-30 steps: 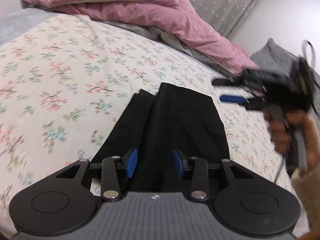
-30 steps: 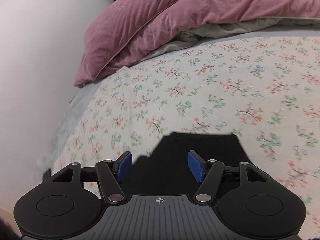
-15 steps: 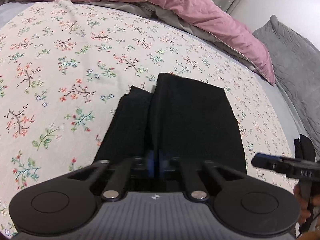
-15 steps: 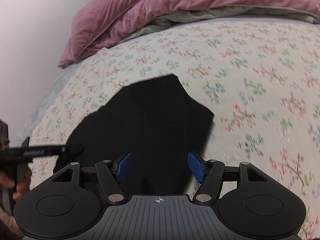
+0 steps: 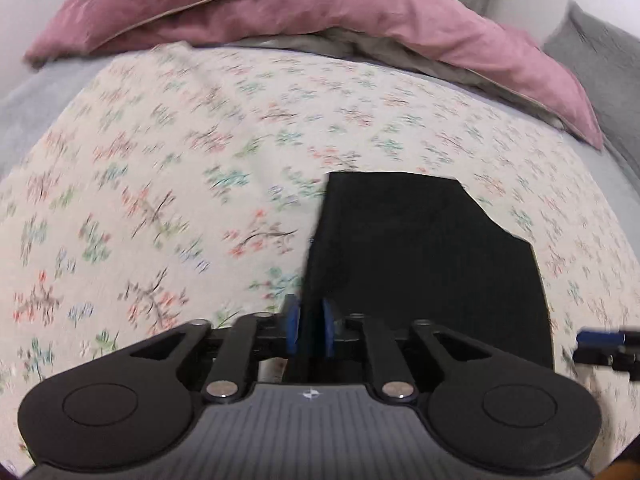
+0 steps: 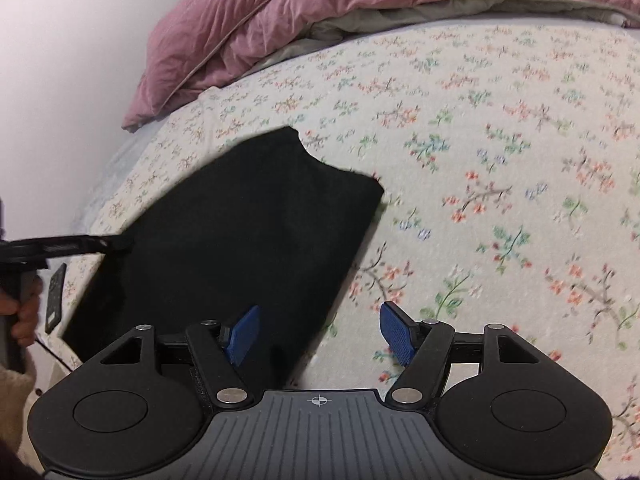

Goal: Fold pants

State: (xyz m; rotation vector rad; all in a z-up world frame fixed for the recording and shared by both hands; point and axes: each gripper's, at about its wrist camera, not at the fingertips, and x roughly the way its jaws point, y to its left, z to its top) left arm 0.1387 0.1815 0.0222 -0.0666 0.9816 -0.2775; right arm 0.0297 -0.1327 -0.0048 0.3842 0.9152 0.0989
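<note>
Lying on the flowered bedsheet (image 6: 500,128), below the one pink duvet (image 5: 280,8), is one pair of black pants (image 6: 240,220), folded. No writing can be read. The left gripper (image 5: 308,330) has its jaws clamped on the pants' near edge, as half a second ago. The right gripper (image 6: 320,332), jaws apart, has moved to the pants' right corner.

Black pants (image 5: 424,248) lie folded into a compact, roughly rectangular bundle, flat on a bed. The fabric is plain and so dark that seams and layers hardly show. The far edge steps in a notch at one corner (image 6: 298,140), possibly where layers overlap unevenly. The near left edge appears lifted slightly.
</note>
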